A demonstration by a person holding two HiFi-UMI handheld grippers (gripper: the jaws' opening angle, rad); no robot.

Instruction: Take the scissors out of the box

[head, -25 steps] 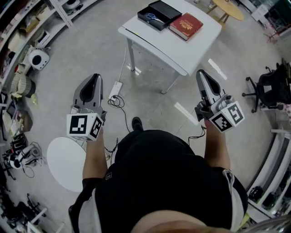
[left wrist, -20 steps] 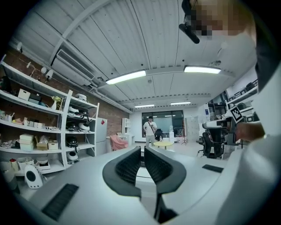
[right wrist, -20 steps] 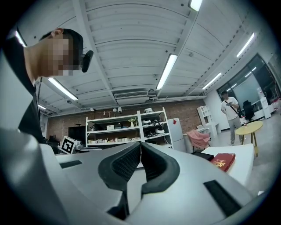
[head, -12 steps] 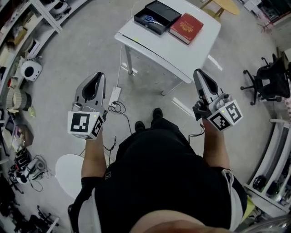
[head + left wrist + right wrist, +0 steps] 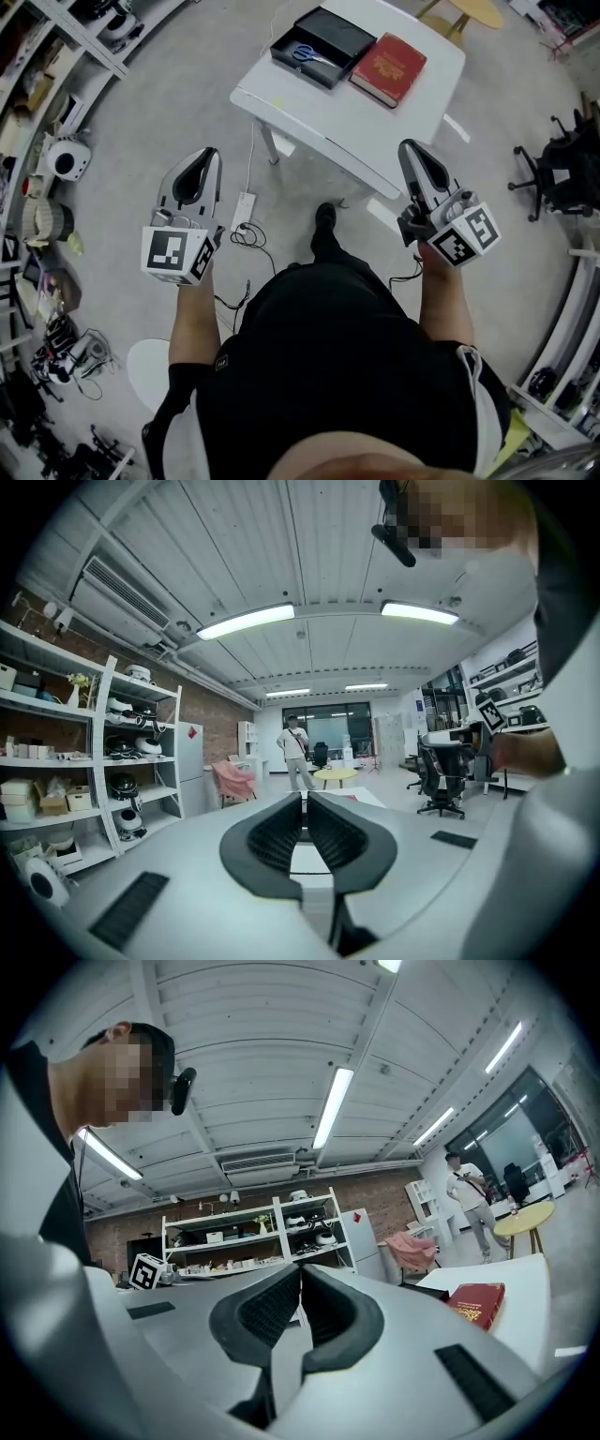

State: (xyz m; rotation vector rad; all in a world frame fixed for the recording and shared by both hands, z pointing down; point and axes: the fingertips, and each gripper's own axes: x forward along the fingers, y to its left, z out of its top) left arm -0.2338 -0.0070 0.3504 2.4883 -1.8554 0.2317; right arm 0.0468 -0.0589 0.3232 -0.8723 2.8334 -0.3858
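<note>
The person steps closer, table nearer at 12 o'clock, scissors lying in the box, left gripper and right gripper clenched empty, reach still ahead.

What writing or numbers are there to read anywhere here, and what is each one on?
No text reads clearly.
Red book: gold print on the cover, too blurred to read.
Marker cubes: black-and-white square patterns, no letters.
White cabinet: red sticker, too small to read.
</note>
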